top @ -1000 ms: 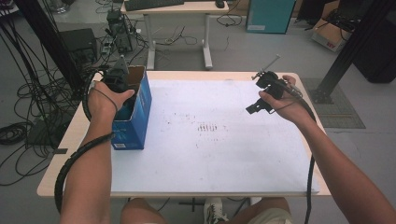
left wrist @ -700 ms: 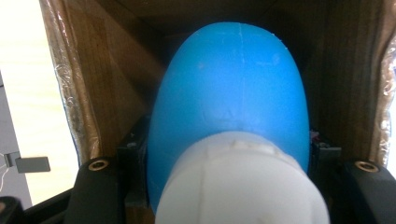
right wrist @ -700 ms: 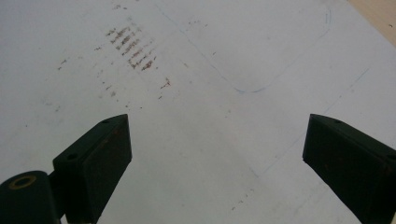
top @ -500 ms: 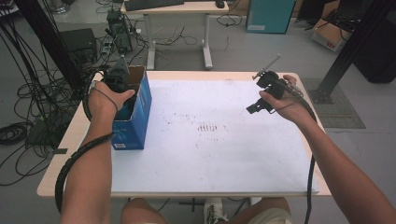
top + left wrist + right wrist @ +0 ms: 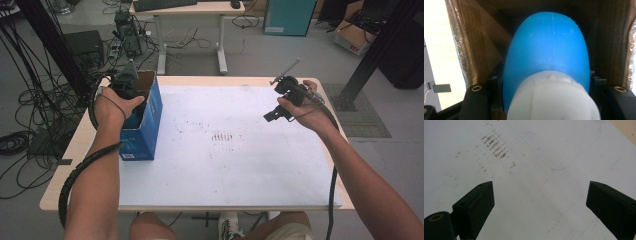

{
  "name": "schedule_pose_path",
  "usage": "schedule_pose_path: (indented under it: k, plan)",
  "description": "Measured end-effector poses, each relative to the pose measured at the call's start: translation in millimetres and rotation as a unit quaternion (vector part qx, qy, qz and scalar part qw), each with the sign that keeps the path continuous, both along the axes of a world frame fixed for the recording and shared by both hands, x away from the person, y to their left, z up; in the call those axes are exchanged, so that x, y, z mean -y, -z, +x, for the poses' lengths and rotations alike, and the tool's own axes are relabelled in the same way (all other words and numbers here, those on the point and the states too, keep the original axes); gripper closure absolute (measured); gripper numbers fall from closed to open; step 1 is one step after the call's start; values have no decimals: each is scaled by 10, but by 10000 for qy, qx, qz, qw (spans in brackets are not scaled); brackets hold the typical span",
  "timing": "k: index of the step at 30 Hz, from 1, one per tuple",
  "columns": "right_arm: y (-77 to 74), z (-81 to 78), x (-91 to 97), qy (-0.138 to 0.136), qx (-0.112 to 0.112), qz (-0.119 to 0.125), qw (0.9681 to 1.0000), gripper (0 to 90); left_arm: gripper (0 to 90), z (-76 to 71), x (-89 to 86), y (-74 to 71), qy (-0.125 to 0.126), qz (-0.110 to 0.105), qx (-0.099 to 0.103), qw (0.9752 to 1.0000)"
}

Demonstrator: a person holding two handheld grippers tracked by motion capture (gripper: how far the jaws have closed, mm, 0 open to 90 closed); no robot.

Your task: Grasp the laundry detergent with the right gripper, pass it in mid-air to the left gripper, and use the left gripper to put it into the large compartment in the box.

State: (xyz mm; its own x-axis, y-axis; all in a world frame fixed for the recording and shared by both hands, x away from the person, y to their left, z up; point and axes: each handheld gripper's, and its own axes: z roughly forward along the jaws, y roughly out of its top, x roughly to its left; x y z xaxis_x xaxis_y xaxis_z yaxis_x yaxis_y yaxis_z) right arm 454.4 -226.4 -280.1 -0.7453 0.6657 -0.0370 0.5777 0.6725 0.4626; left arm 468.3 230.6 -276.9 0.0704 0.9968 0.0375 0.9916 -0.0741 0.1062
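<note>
We are looking down on a light wooden surface (image 5: 75,150) that is carrying a white sheet (image 5: 235,150) marked with dark smudges (image 5: 222,136). Beyond it, a grey floor (image 5: 250,50) is stretching away, where a second desk (image 5: 190,10) is standing. Black cables (image 5: 30,115) are lying tangled at the left, a teal cabinet (image 5: 290,17) is standing at the far side, and a dark metal frame (image 5: 380,50) is slanting at the right.

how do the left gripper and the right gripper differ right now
The left gripper reaches down into the blue box; the right gripper hangs above the white sheet. The left is shut on a blue and white bottle; the right stands open, with nothing between its jaws. Both are black and hand-held.
</note>
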Motion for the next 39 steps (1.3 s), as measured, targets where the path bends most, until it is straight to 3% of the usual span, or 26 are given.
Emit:
schedule_pose_path:
  k: [21,39]
  plan:
    - [-2,-13,-6,37,-16,25,10000,80,341,-10,-8,0,27,-12,-39,10000]
    - [-54,-30,-15,27,37,57,10000,80,307,-75,2,-239,87,20,93,9999]
